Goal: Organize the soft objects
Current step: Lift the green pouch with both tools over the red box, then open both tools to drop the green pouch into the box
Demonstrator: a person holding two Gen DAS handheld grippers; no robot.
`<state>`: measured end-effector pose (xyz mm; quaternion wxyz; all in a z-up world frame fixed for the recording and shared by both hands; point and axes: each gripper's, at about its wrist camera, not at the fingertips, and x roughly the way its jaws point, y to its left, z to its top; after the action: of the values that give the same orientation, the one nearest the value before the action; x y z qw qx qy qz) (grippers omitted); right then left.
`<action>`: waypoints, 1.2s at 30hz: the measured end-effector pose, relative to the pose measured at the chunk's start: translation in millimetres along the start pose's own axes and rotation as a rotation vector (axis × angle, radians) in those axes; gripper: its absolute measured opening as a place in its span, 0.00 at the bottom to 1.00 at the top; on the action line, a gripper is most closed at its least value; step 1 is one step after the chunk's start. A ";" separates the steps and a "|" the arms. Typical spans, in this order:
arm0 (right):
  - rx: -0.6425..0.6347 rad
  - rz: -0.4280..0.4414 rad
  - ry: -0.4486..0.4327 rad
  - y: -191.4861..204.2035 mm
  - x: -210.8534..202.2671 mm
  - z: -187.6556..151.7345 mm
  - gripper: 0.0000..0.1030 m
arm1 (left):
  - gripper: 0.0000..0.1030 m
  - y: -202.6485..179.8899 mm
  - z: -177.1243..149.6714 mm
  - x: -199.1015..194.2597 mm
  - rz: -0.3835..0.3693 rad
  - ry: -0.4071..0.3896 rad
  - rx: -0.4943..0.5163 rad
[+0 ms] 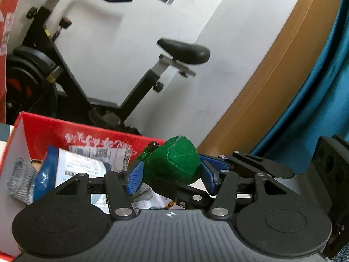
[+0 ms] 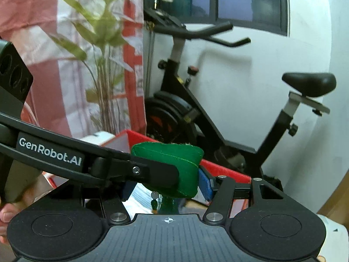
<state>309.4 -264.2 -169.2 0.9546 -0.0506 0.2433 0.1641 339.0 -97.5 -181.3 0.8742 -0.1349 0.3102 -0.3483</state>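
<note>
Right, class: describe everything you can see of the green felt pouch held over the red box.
The green felt pouch is a small, soft, plump piece with lighter green stitched seams. A dark bead and green cord sit at its upper left; another beaded cord dangles below. It hangs above the red box, pinched between the blue pads of the left claw. The right claw closes around it too, while the left claw's black finger crosses its front.

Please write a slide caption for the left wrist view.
Both grippers hold a green felt pouch above a red box.

green felt pouch (image 2: 172, 163) (stitched), pinched by both grippers
</note>
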 end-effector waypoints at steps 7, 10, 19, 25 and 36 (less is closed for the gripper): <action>0.017 -0.014 0.035 -13.3 23.7 -23.4 0.53 | 0.57 9.2 -7.0 34.3 0.026 0.050 0.011; 0.055 -0.037 0.057 -20.4 29.6 -32.1 0.53 | 0.57 11.4 -9.9 41.1 0.024 0.051 0.031; 0.130 -0.071 0.099 -34.2 28.0 -52.8 0.57 | 0.80 6.2 -10.2 23.0 0.117 0.005 0.084; 0.133 -0.050 0.093 -25.4 12.3 -48.2 0.68 | 0.97 -3.4 -4.0 -14.3 0.223 -0.074 0.133; 0.132 -0.069 -0.030 3.2 -49.8 -11.2 1.00 | 1.00 -19.4 5.7 -81.9 0.485 -0.115 0.194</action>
<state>262.0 -277.6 -155.1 0.9645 0.0066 0.2373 0.1154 286.2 -54.6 -131.4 0.9572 0.0083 0.2485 -0.1484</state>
